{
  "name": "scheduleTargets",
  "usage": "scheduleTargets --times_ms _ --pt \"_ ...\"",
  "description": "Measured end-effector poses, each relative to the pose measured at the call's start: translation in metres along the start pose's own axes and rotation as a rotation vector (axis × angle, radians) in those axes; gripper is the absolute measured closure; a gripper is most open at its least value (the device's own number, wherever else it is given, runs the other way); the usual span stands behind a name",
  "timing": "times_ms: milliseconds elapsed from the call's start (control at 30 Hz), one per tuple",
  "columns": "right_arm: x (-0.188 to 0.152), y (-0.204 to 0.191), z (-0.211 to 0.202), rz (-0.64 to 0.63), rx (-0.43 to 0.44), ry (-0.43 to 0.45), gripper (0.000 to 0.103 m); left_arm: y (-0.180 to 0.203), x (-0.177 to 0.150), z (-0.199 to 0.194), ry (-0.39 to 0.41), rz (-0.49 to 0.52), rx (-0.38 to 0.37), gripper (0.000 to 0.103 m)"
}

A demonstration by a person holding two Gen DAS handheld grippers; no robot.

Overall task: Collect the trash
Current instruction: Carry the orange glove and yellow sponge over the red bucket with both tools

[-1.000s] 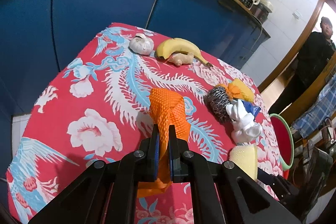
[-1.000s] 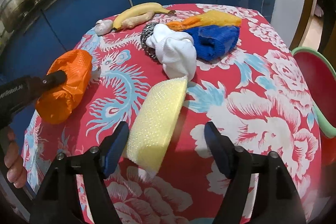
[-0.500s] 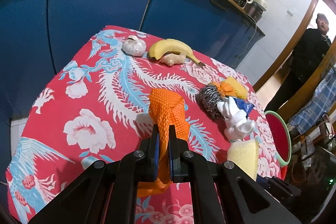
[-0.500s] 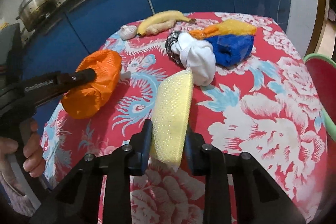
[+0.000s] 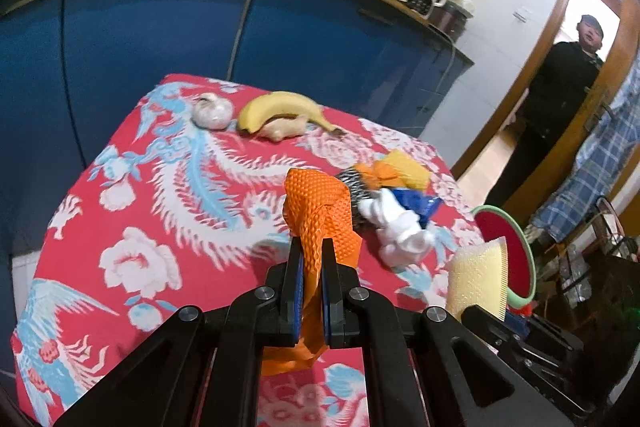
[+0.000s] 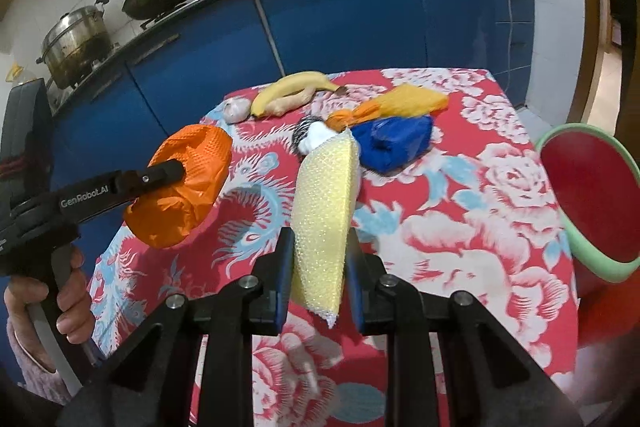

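The left gripper (image 5: 311, 259) has its jaws clenched on an orange wrapper (image 5: 320, 211), lifted above the desk (image 5: 132, 211). The right gripper (image 6: 318, 247) clamps a yellow sponge (image 6: 326, 203), also raised. Farther back lie a white wad (image 5: 400, 231), blue bag (image 6: 394, 143), banana (image 5: 280, 107) and garlic (image 5: 212, 111); a red bin (image 6: 588, 199) stands beside the desk.

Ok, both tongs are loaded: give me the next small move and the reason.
Probably swing the right tongs rightward over the red bin and let go there. They are shut on the yellow sponge, already lifted off the tablecloth, and the bin sits just past the table's right edge. The left tongs, shut on the orange bag, can follow.
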State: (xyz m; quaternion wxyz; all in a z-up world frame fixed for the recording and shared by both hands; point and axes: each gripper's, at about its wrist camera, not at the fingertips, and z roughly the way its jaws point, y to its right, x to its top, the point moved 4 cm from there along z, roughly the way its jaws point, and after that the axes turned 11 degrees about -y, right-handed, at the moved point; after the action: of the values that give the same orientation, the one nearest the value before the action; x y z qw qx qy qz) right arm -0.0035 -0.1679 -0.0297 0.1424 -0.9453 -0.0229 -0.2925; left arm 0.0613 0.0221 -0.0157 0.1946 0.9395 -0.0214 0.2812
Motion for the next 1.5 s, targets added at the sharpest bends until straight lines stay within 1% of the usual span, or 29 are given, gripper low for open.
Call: scheduleTargets --times_ms 233,367,733,933,1133,1333,1500 --pt "0.002 0.010 -0.013 0.003 -0.011 0.031 0.077 0.029 0.006 -0.005 0.010 0.068 -0.030 0.096" --pt "0.005 0.018 -0.022 0.010 -0.019 0.050 0.077 0.045 0.009 -0.003 0.004 0.099 -0.049 0.096" --pt "0.012 0.055 -0.050 0.052 -0.073 0.105 0.077 0.104 0.019 0.010 -0.020 0.190 -0.099 0.096" --pt "0.013 0.083 -0.069 0.086 -0.111 0.143 0.077 0.145 0.024 0.020 -0.034 0.268 -0.113 0.096" --pt "0.009 0.119 -0.081 0.140 -0.157 0.156 0.077 0.187 0.026 0.042 -0.078 0.335 -0.131 0.096" --pt "0.001 0.159 -0.089 0.207 -0.184 0.164 0.077 0.231 0.016 0.067 -0.117 0.404 -0.150 0.096" --pt "-0.003 0.190 -0.091 0.256 -0.206 0.163 0.077 0.264 0.008 0.086 -0.135 0.451 -0.175 0.096"
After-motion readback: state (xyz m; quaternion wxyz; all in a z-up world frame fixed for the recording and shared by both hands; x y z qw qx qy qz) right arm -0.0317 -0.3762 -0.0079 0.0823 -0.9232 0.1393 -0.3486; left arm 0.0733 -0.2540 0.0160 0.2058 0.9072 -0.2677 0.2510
